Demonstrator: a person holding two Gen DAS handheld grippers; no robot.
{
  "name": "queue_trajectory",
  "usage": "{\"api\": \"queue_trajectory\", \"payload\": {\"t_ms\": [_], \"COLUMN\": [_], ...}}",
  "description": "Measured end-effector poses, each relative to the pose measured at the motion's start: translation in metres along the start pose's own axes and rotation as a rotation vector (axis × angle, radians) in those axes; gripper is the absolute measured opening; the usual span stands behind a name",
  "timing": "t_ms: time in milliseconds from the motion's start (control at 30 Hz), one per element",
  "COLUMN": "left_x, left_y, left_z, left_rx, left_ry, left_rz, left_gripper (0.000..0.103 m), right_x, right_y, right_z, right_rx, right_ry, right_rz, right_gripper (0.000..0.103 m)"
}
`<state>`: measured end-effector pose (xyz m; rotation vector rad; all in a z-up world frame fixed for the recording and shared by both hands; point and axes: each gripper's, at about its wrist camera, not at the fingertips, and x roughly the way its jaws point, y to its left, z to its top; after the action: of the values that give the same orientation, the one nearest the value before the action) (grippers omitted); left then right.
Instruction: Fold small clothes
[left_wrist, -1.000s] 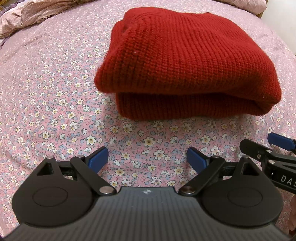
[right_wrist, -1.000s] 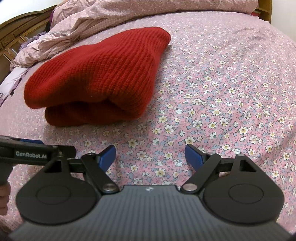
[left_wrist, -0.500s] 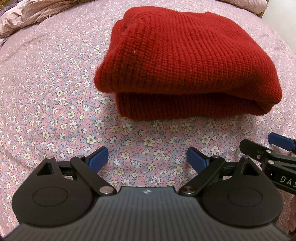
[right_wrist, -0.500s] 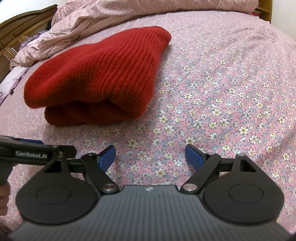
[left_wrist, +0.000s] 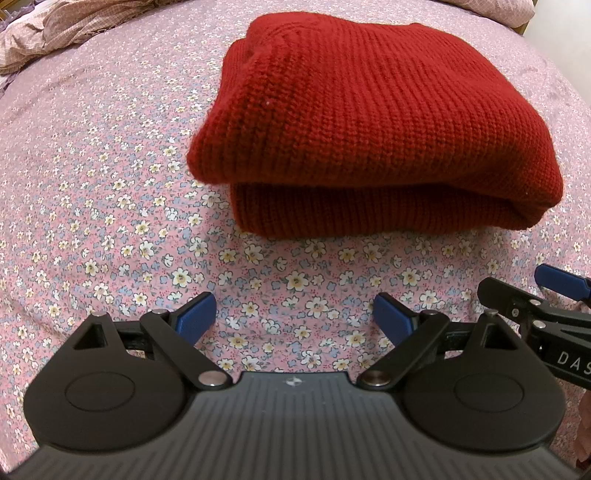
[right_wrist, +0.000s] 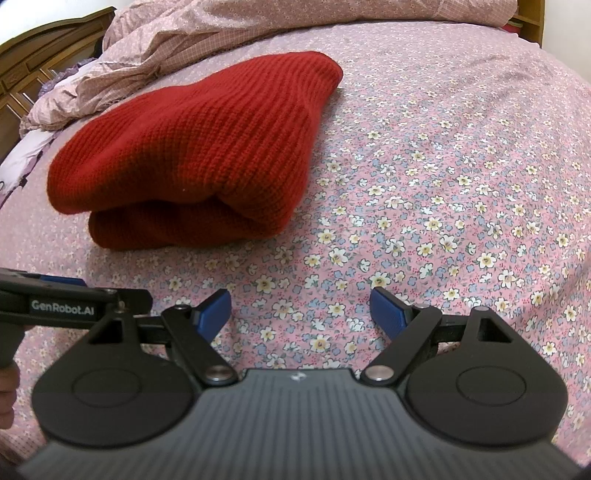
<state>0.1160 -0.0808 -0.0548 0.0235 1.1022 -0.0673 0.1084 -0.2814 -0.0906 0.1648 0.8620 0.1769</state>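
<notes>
A red knitted garment (left_wrist: 369, 125) lies folded in layers on the pink flowered bedsheet (left_wrist: 110, 184). It also shows in the right wrist view (right_wrist: 199, 155), up and to the left. My left gripper (left_wrist: 295, 317) is open and empty, a little short of the garment's near edge. My right gripper (right_wrist: 301, 308) is open and empty over bare sheet, to the right of the garment's near end. Each gripper shows at the edge of the other's view.
A crumpled pink duvet (right_wrist: 221, 40) lies bunched at the head of the bed, behind the garment. A dark wooden headboard (right_wrist: 40, 62) stands at the far left. The flowered sheet (right_wrist: 461, 166) stretches away to the right of the garment.
</notes>
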Motion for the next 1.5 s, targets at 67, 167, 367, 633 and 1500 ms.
{"api": "queue_trajectory", "payload": {"t_ms": [67, 167, 367, 633, 1500], "left_x": [0.0, 0.0, -0.003, -0.007, -0.05], "left_y": [0.0, 0.0, 0.0, 0.004, 0.012], "left_z": [0.0, 0.0, -0.003, -0.006, -0.02], "left_rx": [0.0, 0.001, 0.012, 0.011, 0.014], "left_ry": [0.0, 0.0, -0.017, -0.02, -0.083], "left_rz": [0.0, 0.001, -0.012, -0.012, -0.012], "left_gripper": [0.095, 0.095, 0.095, 0.095, 0.095], "right_x": [0.0, 0.001, 0.001, 0.001, -0.016], "right_y": [0.0, 0.0, 0.0, 0.001, 0.002], "right_z": [0.0, 0.0, 0.0, 0.0, 0.0], "right_rx": [-0.002, -0.003, -0.003, -0.003, 0.029], "right_ry": [0.0, 0.001, 0.002, 0.002, 0.008], "right_rz": [-0.001, -0.001, -0.002, -0.003, -0.014], "right_gripper": [0.085, 0.085, 0.085, 0.085, 0.083]}}
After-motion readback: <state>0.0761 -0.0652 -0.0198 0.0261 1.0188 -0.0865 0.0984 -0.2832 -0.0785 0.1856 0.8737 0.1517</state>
